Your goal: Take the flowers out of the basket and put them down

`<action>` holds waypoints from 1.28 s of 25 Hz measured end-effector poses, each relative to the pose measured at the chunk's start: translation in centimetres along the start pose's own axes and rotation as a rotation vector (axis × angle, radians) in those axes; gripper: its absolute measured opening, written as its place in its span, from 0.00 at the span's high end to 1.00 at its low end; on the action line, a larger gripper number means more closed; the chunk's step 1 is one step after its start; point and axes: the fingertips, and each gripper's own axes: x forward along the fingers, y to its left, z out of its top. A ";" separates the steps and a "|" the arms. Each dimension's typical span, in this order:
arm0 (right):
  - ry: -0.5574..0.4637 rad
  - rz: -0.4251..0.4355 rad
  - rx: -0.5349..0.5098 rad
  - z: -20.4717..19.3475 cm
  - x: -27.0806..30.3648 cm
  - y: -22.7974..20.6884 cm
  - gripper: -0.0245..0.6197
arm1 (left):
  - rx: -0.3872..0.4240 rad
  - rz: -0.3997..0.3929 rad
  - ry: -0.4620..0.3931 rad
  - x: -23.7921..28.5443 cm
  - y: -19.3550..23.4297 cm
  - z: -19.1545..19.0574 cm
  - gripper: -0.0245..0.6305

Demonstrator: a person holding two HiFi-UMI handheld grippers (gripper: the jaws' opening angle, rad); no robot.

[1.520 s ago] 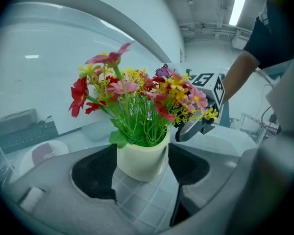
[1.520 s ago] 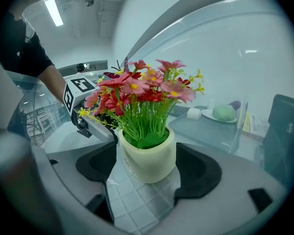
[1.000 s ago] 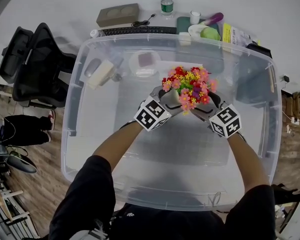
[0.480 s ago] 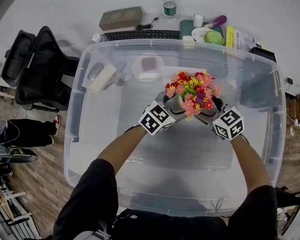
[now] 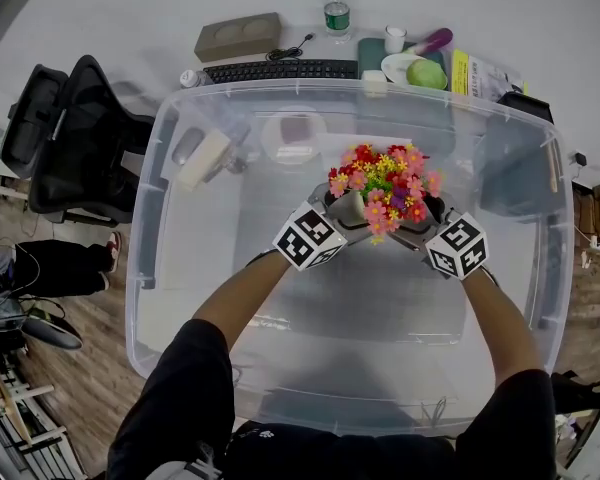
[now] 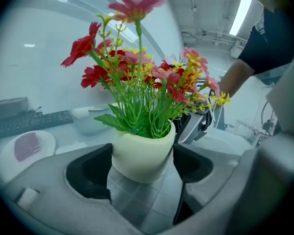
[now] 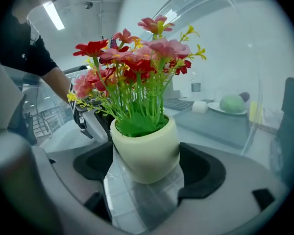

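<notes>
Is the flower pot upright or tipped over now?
Upright: the flower pot has its rim on top, and the flowers rise above it in both gripper views.

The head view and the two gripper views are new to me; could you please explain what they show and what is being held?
There is no robot here: a person holds a handheld tool with two jaws in each hand. The head view looks down from a camera on the person's head. The other two pictures come from cameras riding on the left gripper and the right gripper, looking along their jaws. Both grip one cream pot of flowers from opposite sides, inside a large clear plastic bin. Beyond the bin, a keyboard and a water bottle sit on a white surface.
</notes>
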 end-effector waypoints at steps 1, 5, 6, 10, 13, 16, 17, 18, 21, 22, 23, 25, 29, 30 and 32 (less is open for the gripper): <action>-0.004 -0.001 0.003 0.0 0.0 0.0 0.31 | -0.002 -0.002 -0.002 0.0 0.0 0.0 0.39; -0.017 -0.011 0.012 0.0 0.0 0.1 0.32 | -0.002 -0.010 0.000 -0.1 0.1 -0.1 0.39; -0.019 -0.014 0.015 0.1 0.1 0.1 0.32 | -0.001 -0.012 -0.001 -0.1 0.1 -0.1 0.39; -0.020 -0.021 0.020 0.1 0.0 0.1 0.32 | 0.003 -0.011 0.000 -0.1 0.1 0.0 0.39; -0.017 -0.023 0.021 0.2 0.0 0.1 0.32 | 0.007 -0.010 0.001 -0.1 0.1 0.2 0.39; -0.019 -0.025 0.025 0.4 -0.2 0.1 0.32 | 0.008 -0.011 0.000 -0.2 0.1 0.4 0.39; -0.020 -0.025 0.026 0.5 -0.2 0.1 0.32 | 0.009 -0.011 0.001 -0.3 0.0 0.5 0.39; -0.019 -0.025 0.025 0.6 -0.3 0.1 0.32 | 0.010 -0.010 0.002 -0.3 0.0 0.5 0.39; -0.017 -0.030 0.025 0.8 -0.7 0.1 0.32 | 0.016 -0.013 0.001 -0.3 -0.2 1.0 0.39; -0.016 -0.032 0.028 0.8 -0.8 0.1 0.32 | 0.020 -0.014 0.000 -0.3 -0.2 1.2 0.39; -0.017 -0.033 0.032 0.9 -0.9 0.0 0.32 | 0.026 -0.014 -0.001 -0.3 -0.3 1.4 0.39; -0.021 -0.036 0.035 1.2 -1.2 0.0 0.32 | 0.032 -0.015 -0.008 -0.4 -0.4 1.8 0.39; -0.024 -0.041 0.031 1.9 -1.9 -0.1 0.32 | 0.028 -0.019 -0.020 -0.6 -0.6 2.7 0.39; -0.025 -0.043 0.029 2.1 -2.0 0.0 0.32 | 0.031 -0.017 -0.023 -0.7 -0.6 2.9 0.39; -0.030 -0.049 0.024 2.5 -2.4 0.0 0.32 | 0.041 -0.014 -0.028 -0.8 -0.8 3.4 0.39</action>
